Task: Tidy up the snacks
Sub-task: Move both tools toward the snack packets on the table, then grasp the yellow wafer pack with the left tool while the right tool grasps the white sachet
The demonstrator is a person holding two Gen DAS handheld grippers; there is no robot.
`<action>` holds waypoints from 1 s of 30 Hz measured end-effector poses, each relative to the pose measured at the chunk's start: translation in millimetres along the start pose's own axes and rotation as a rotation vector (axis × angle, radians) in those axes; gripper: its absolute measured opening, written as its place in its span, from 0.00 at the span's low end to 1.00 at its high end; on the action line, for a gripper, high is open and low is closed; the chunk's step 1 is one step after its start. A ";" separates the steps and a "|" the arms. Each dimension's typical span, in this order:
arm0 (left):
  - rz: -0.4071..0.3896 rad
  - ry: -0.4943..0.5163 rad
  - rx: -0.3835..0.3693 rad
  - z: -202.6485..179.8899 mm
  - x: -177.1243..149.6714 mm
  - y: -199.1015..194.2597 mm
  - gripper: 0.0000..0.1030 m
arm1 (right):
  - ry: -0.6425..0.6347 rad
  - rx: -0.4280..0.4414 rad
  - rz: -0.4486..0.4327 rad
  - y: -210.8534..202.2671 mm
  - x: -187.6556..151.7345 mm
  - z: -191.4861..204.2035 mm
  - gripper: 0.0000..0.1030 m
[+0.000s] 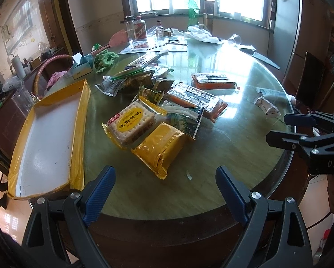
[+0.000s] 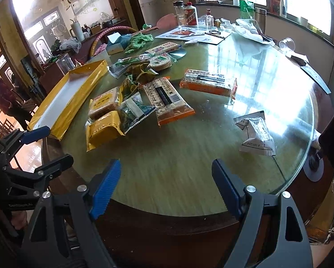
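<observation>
Here, left gripper (image 1: 164, 178) fingers wide, bare table (image 1: 234, 156) edge beneath, snacks (image 1: 158, 116) beyond

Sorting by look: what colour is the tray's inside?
White, with gold walls; the tray shows best in the left wrist view.

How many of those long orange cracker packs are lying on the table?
2. One orange pack lies against the snack pile's right side; the other orange pack sits alone, farther toward the window. More may hide in the pile.

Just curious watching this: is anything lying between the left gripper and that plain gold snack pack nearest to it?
Nothing visible does. The left gripper is open and hangs over bare table just short of the gold pack. The yellow tray lies off to its left.
</observation>
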State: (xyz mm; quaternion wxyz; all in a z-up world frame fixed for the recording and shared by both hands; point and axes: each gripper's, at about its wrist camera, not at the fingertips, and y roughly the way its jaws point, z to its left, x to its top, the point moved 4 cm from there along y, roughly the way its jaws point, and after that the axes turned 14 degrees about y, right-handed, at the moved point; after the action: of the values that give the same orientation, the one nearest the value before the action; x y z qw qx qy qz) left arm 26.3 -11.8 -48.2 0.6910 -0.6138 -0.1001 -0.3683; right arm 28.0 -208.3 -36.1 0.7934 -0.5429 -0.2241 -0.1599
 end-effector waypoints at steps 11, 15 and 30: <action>0.000 0.007 -0.058 10.9 9.5 26.8 0.88 | 0.088 -0.024 -0.013 12.5 27.0 -52.4 0.81; 0.025 0.000 -0.089 16.2 14.0 41.8 0.85 | 0.100 -0.053 -0.020 18.3 38.1 -67.8 0.81; 0.100 0.093 -0.149 5.7 21.8 82.4 0.52 | 0.168 -0.149 0.010 56.2 77.2 -123.0 0.66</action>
State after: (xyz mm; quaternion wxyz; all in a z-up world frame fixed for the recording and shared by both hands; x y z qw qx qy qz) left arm 95.6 -17.0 -97.9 0.6647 -0.6500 -0.0096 -0.3681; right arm 143.8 -303.7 -77.8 0.7676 -0.5861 -0.1414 -0.2172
